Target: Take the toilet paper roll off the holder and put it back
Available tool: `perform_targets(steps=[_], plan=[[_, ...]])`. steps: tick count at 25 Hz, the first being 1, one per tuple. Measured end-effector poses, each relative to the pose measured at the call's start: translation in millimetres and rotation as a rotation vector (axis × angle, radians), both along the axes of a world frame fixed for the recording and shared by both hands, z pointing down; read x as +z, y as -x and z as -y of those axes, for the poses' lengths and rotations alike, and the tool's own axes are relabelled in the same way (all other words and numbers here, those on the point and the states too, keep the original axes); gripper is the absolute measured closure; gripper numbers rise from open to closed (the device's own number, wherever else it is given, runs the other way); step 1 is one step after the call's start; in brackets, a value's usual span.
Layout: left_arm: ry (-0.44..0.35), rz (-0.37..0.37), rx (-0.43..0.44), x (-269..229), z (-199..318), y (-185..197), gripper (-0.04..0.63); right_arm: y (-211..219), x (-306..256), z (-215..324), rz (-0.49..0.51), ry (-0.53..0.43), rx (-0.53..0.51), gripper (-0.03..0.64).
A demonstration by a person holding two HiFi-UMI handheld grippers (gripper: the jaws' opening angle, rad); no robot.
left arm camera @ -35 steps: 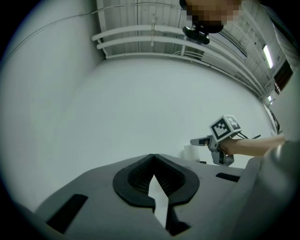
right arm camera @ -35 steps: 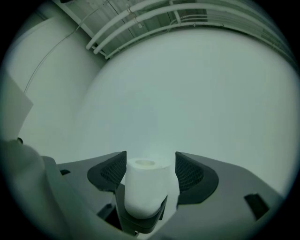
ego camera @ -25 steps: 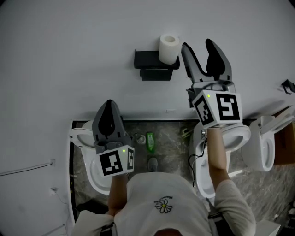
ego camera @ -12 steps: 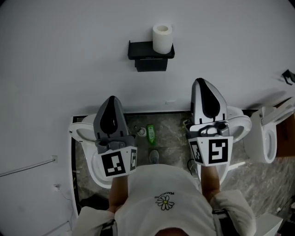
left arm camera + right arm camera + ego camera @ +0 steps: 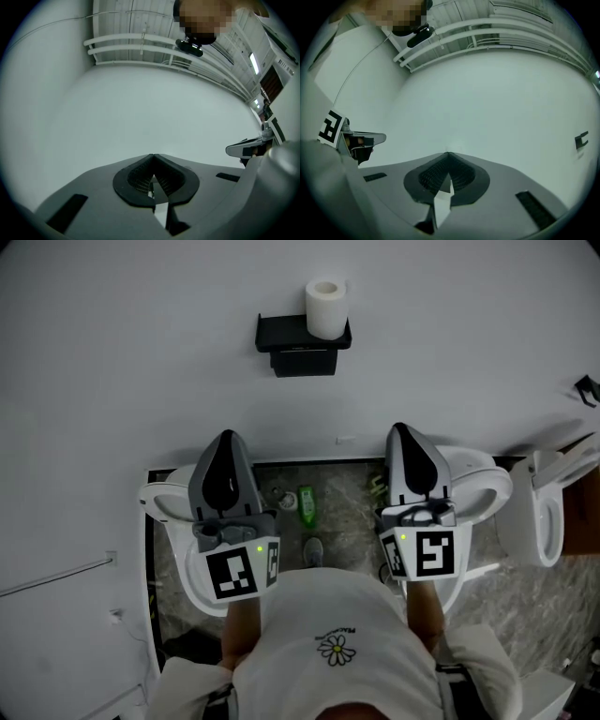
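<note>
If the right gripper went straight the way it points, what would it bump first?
Probably the bare white wall. The right gripper, shut, points to the right of the toilet paper roll and its black holder, so it should miss both.

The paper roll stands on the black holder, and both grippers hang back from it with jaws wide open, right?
Not open: the left gripper and right gripper are shut and empty, as the gripper views show. The roll does stand on the holder, grippers well back.
</note>
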State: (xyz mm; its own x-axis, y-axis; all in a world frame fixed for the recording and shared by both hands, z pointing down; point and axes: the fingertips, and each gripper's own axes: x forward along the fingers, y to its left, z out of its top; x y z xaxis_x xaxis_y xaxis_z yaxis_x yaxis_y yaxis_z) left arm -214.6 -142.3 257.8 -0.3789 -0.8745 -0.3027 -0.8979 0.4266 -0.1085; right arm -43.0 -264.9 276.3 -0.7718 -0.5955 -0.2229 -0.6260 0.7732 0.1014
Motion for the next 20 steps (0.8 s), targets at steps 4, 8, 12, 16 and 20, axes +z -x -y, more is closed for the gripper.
perform_targets(steps=[4,8,12,16,20], plan=[[-0.002,0.009,-0.002,-3.1,-1.1,-2.2,0.578,-2.7,1.5,1.1,0.001,0.011,0.005,0.606],[0.0,0.01,-0.006,-3.0,-2.3,-0.8,0.578,-3.7,4.3,0.5,-0.009,0.019,0.005,0.606],[0.003,0.008,-0.013,-1.8,-5.0,1.1,0.578,-5.6,3.9,-0.4,-0.008,0.018,0.005,0.606],[0.002,0.009,-0.017,-1.2,-6.5,2.8,0.578,-5.1,9.7,-0.6,-0.026,0.03,0.001,0.606],[0.005,0.01,-0.02,-0.2,-7.6,3.7,0.578,-6.1,19.1,-3.6,-0.057,0.055,-0.006,0.606]])
